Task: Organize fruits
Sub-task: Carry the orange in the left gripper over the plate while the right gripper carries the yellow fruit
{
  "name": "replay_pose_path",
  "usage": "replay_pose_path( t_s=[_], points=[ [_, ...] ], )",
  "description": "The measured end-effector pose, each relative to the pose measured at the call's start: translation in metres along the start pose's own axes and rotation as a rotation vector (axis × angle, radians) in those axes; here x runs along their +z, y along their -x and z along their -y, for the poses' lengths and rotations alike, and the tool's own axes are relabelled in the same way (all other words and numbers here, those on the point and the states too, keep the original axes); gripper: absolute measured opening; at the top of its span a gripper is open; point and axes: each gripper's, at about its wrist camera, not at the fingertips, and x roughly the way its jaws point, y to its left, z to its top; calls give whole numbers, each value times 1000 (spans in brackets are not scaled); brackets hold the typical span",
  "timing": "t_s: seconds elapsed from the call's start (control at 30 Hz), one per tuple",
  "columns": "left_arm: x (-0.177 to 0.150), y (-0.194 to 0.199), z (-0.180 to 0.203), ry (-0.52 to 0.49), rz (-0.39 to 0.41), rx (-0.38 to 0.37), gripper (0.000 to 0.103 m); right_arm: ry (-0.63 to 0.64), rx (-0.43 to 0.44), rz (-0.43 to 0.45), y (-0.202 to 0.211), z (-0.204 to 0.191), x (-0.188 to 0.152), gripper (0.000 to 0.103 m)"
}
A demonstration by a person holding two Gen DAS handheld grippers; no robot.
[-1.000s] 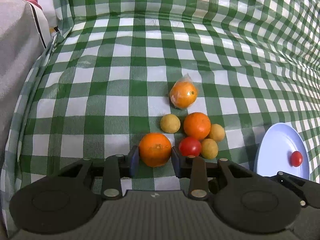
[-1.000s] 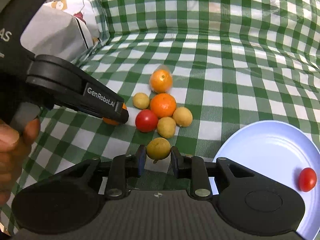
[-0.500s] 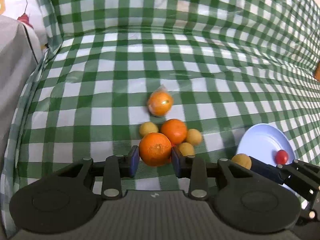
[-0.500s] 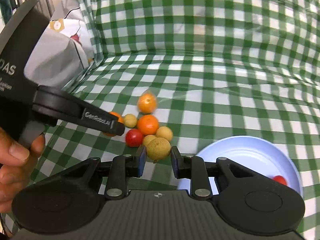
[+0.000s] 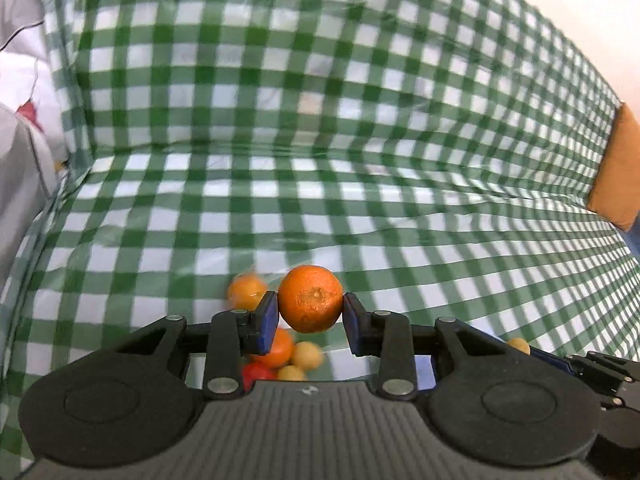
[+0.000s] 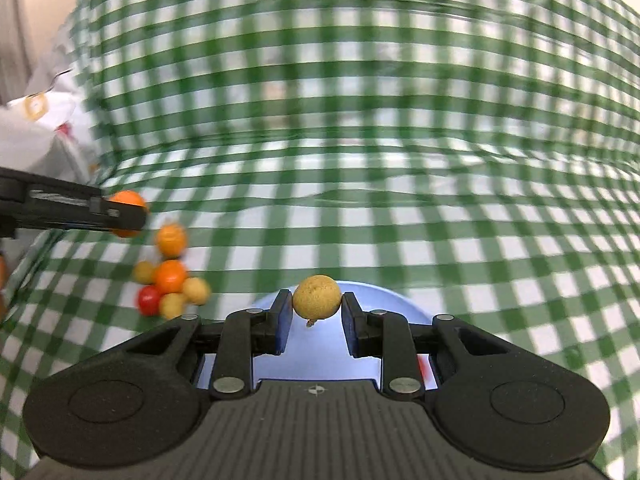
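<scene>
A: What does my left tool [image 5: 310, 309] carry?

B: Its blue pads pinch a round orange with dimpled peel [image 5: 310, 298] at its two sides, jaws partly spread to the fruit's width. The orange hangs clear of the green-and-white checked plastic cloth [image 5: 360, 200] covering the worktop.

A: And my right tool [image 6: 316, 309]?

B: Its jaws stand narrower, pressed on a small round tan fruit with a rough, matt skin [image 6: 317, 297]; a short stalk end shows beneath it. That fruit is held above the near rim of a pale blue round plate [image 6: 320, 344], which lies directly under the tool. A sliver of something red shows on the plate at the right, mostly hidden by the tool.

A: Where is the remaining fruit?

B: In the right wrist view, a cluster lies on the cloth left of the plate: an orange in a clear wrapper [image 6: 171, 240] at the far end, a bare orange [image 6: 171, 276] next to it, three small tan fruits [image 6: 196, 290] and a glossy red cherry tomato [image 6: 149, 300], all touching or nearly so. The left tool reaches in above them from the left edge, its orange showing behind the finger.

A: The surroundings?

B: The shiny, creased cloth runs up a vertical backing. Pale fabric [image 5: 20, 168] lies at the left, an orange-brown cushion-like edge [image 5: 616, 176] at the right. Both views are motion-blurred.
</scene>
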Motion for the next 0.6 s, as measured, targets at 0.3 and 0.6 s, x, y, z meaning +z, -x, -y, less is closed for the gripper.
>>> replay_pose_path(
  t_s=[0.3,0.6],
  points=[
    [-11,2,50,-107,32,-94,38,-30,-49,-26,8,30,-8,28],
    [-26,-8,73,-172,-10,-131,38,-22,-48,-53,6,31,-13,28]
  ],
)
